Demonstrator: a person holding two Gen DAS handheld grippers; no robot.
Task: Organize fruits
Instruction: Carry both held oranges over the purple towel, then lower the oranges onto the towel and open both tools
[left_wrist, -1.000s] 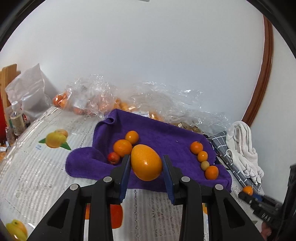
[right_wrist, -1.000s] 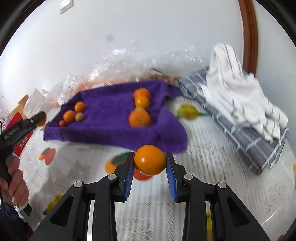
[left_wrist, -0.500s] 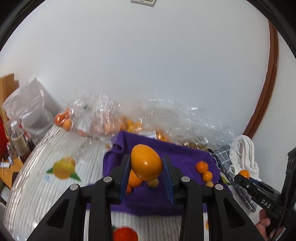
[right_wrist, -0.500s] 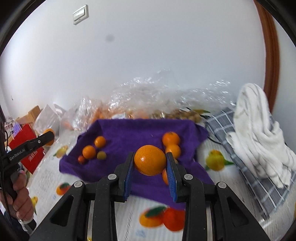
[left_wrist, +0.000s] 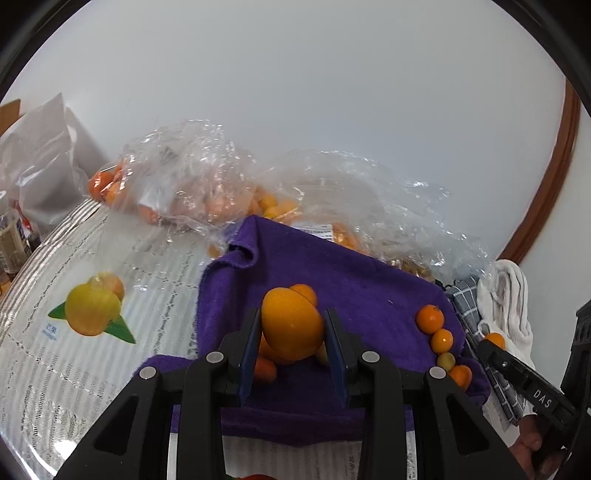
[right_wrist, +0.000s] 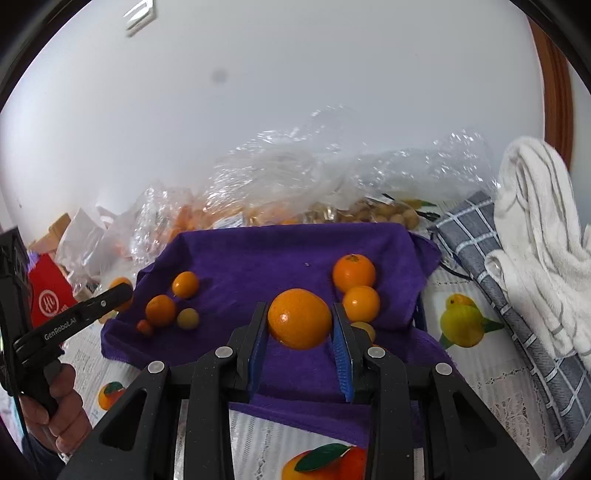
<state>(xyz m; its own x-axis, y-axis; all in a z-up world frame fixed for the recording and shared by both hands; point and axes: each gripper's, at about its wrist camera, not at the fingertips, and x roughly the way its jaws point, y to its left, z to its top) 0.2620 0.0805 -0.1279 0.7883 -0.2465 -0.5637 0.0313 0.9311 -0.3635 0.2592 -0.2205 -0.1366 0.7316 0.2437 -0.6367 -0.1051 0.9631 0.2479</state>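
**A:** What does each gripper have right now?

**B:** The left gripper (left_wrist: 291, 341) has its fingers clamped on an egg-shaped orange fruit (left_wrist: 291, 328), long axis tilted up and slightly left, poking out beyond the fingertips. The right gripper (right_wrist: 300, 326) grips a rounder orange (right_wrist: 299, 319) the same way, across its middle.

**A:** And where do they go?

**B:** My guess is the purple towel (right_wrist: 258, 258) on the counter (right_wrist: 491, 391). Both fruits hang above its near edge, clear of the cloth.

**A:** Which group belongs to which side?

**B:** In the right wrist view, a left cluster (right_wrist: 162, 310) of four small fruits sits near the towel's left edge, and a right row (right_wrist: 356, 282) runs along its right side. The round orange is just left of that row, so the right gripper is nearer it. In the left wrist view, the egg-shaped fruit hangs right over the left cluster, hiding most of it.

**A:** So each side lowers straight ahead?

**B:** Probably, slightly forward and down. The risk is nudging fruits already lying there.
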